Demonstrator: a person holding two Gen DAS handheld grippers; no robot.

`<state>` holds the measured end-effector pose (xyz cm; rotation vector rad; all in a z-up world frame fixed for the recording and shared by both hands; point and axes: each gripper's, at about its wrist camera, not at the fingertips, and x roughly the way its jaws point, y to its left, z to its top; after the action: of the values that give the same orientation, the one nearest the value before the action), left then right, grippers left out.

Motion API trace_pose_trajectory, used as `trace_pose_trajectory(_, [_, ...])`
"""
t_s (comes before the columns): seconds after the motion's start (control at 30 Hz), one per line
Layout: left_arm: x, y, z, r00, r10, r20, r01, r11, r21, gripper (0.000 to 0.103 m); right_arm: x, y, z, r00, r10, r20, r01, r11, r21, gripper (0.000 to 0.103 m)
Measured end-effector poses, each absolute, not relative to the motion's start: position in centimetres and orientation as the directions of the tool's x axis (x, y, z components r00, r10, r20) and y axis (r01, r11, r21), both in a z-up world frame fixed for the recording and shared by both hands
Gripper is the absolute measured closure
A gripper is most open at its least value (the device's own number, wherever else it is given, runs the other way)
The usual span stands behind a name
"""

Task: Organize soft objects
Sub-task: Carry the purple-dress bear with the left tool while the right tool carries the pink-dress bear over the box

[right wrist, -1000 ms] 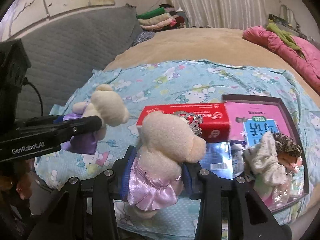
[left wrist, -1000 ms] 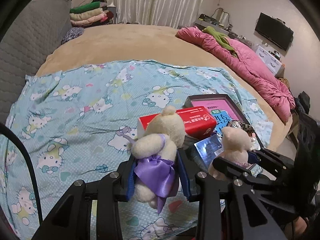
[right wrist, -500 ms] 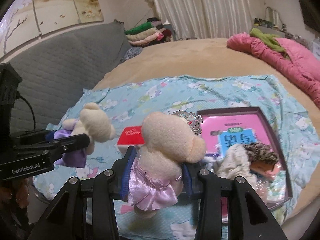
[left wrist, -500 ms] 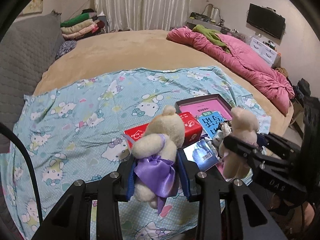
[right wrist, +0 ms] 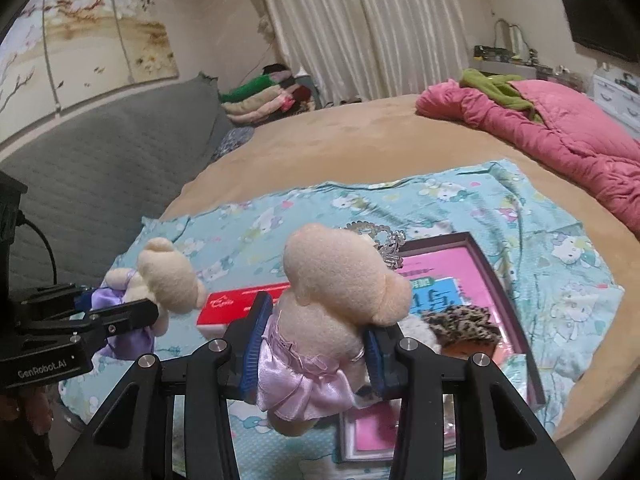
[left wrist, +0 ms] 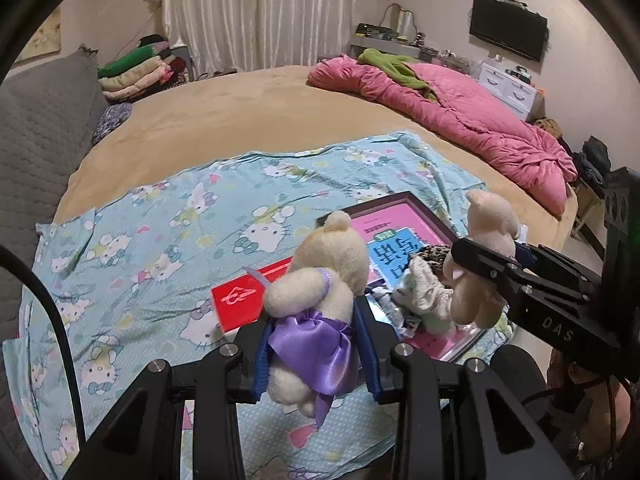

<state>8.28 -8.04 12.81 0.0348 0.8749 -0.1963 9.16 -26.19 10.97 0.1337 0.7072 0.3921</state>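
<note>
Both bears have come up off the patterned sheet (left wrist: pixel 168 248), the left gripper (left wrist: pixel 314 344) clamping the purple-skirted bear (left wrist: pixel 316 304) at lower centre, the right gripper (right wrist: pixel 314 344) clamping the pink-skirted bear (right wrist: pixel 332 308), so carrying looks underway.

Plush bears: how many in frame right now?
2. The purple-dress bear is clamped in the left gripper; the pink-dress bear is clamped in the right gripper. Both are held above the cartoon-print sheet. More could hide in the tray's clutter.
</note>
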Motion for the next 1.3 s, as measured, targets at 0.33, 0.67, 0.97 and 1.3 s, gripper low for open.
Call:
trace_pose_trajectory(0.33, [10.0, -12.1, 12.7, 0.603, -0.186, -0.776, 0.258, 0.966, -0.03, 0.066, 9.8, -30.7, 10.9, 0.723, 0.341, -0.601, -0.224, 0.938, 0.263, 0.06])
trace_pose_trajectory(0.67, [11.5, -15.7, 11.6, 0.562, -0.227, -0.796, 0.324, 0.945, -0.041, 0.066, 10.4, -35.1, 10.8, 0.746, 0.277, -0.605, -0.14, 0.954, 0.264, 0.06])
trace_pose_trajectory(0.97, [12.2, -19.5, 8.1, 0.461, -0.266, -0.847, 0.398, 0.915, -0.07, 0.066, 10.8, -38.4, 9.7, 0.741, 0.234, -0.63, -0.066, 0.958, 0.278, 0.06])
trace_pose_trajectory(1.3, [12.1, -22.1, 2.1, 0.341, -0.224, -0.913, 0.435, 0.898, -0.058, 0.066, 11.4, -38.7, 7.5, 0.705, 0.236, -0.668, -0.054, 0.958, 0.282, 0.06])
